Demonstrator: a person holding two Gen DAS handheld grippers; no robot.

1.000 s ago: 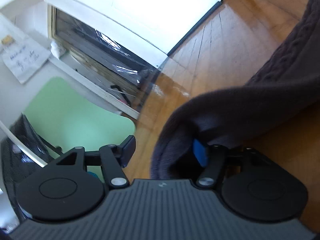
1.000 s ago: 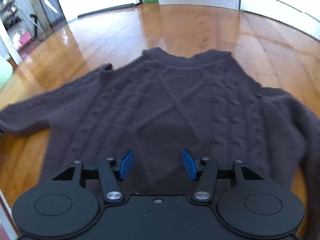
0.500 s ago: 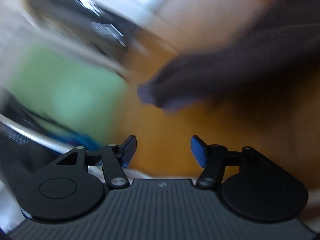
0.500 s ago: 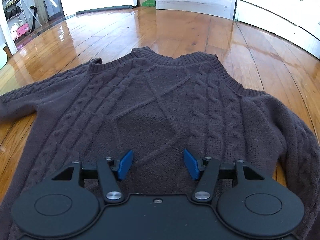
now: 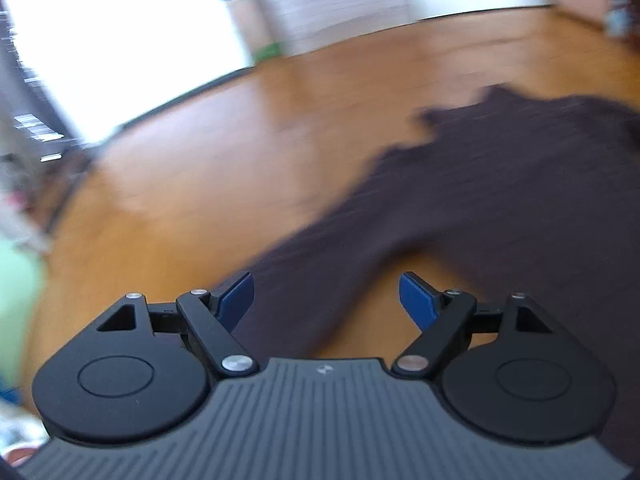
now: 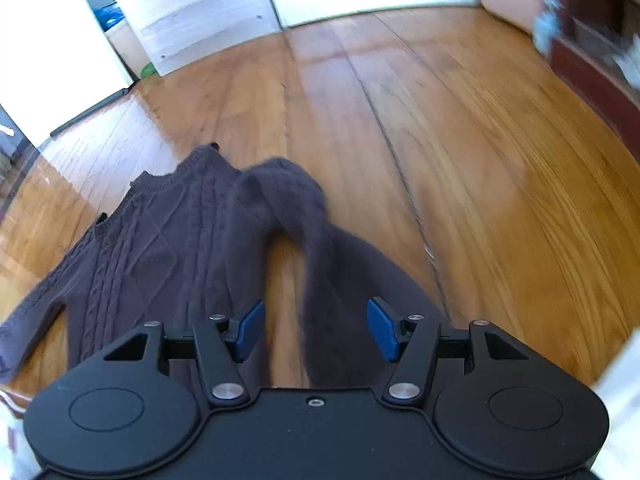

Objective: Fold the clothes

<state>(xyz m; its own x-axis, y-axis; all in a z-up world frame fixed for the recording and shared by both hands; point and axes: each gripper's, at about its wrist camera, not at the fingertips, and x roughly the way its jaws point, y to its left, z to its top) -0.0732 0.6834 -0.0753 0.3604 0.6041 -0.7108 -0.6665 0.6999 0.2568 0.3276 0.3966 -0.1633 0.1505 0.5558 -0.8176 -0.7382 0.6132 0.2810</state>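
A dark brown cable-knit sweater point(image 6: 160, 240) lies flat on the wooden floor, neckline away from me. In the right wrist view its right sleeve point(image 6: 336, 280) runs down between the blue pads; my right gripper point(image 6: 316, 330) is open just above it. In the blurred left wrist view the sweater point(image 5: 500, 200) fills the right side and its left sleeve point(image 5: 320, 280) reaches toward me. My left gripper point(image 5: 326, 298) is open and empty over that sleeve.
Wooden floor point(image 6: 480, 160) surrounds the sweater. White doors and a wall point(image 6: 200, 12) stand at the back. A dark red cabinet point(image 6: 592, 60) is at far right. A green surface point(image 5: 16, 292) shows at the left edge.
My left gripper has let go of the left sleeve and swung round toward the sweater. My right gripper has moved right, from over the sweater's body to over the right sleeve.
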